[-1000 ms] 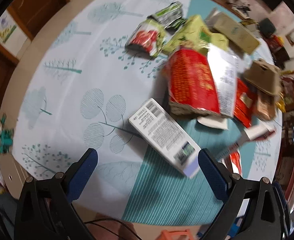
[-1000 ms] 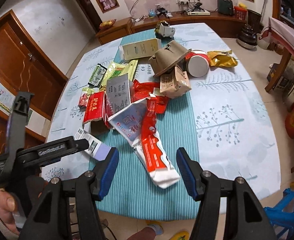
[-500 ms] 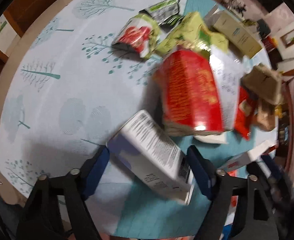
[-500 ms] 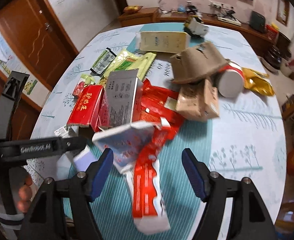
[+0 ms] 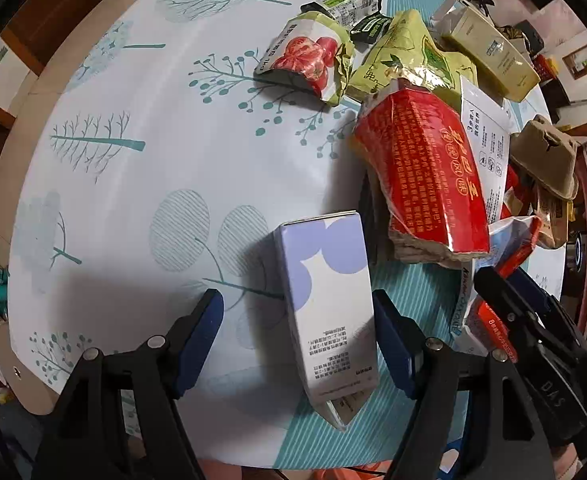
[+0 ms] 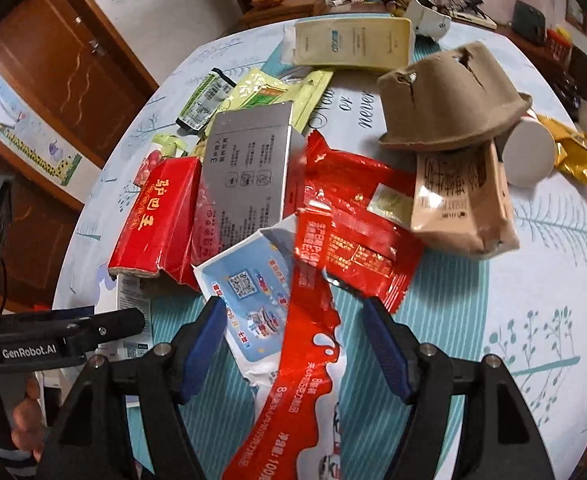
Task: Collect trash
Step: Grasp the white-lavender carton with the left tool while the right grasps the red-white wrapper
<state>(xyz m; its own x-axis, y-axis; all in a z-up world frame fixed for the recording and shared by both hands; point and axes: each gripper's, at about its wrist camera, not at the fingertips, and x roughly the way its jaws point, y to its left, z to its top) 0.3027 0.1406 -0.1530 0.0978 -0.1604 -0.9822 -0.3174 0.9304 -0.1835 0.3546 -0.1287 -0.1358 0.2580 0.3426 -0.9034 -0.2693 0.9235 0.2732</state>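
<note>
With the white-and-lavender carton (image 5: pixel 327 312) tipped up near the table's (image 5: pixel 141 176) near edge between the left gripper's (image 5: pixel 297 336) parted, not-yet-pressing pads, and the right gripper (image 6: pixel 295 344) wide open over the red-and-white wrapper (image 6: pixel 293 392), square up, close on the carton's broad faces.

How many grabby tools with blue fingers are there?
2. The left tool hangs open around the lilac-and-white box near the table's edge. The right tool hangs open over the red-and-white wrapper by the trash pile. No others show.
</note>
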